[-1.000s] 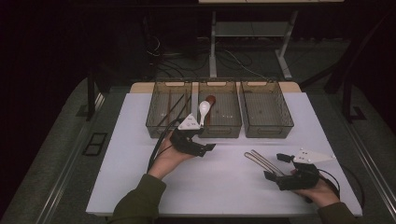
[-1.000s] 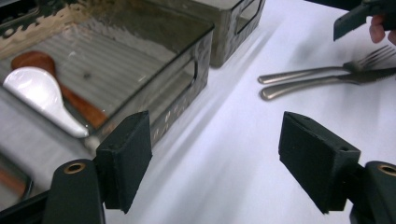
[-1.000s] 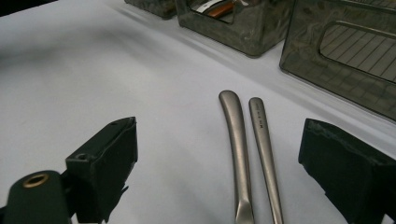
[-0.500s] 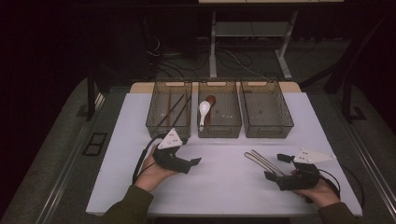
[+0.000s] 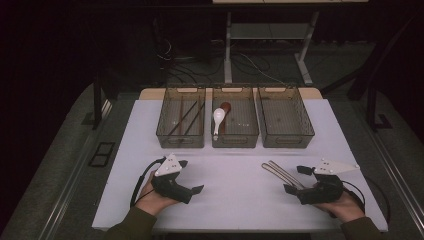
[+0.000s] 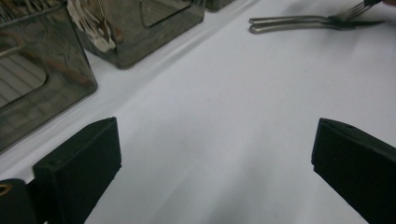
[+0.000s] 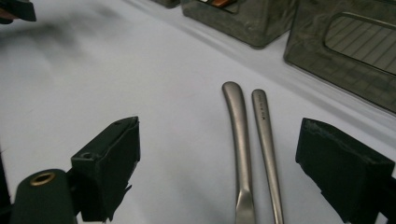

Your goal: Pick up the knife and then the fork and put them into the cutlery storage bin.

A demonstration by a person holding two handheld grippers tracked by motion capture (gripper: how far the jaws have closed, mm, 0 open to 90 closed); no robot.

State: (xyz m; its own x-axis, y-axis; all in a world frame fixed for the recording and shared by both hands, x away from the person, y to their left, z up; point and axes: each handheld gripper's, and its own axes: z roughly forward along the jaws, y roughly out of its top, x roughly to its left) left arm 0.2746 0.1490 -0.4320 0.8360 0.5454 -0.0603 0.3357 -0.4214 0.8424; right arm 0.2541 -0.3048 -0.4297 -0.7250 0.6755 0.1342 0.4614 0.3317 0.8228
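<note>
Two metal utensils lie side by side on the white table, at the front right. My right gripper rests on the table around them. In the right gripper view its jaws stand wide, with both handles between them and untouched. My left gripper is at the front left, and its jaws have just been opening. The left gripper view has them wide apart over bare table, with the utensils farther off.
Three clear bins stand in a row at the back of the table. The left bin holds dark chopsticks. A white spoon and a brown one lie in the middle bin. The right bin looks bare.
My left hand has drawn back from the middle bin to the table's front left and sunk lower. Its jaws have spread wider. The right hand has kept still.
</note>
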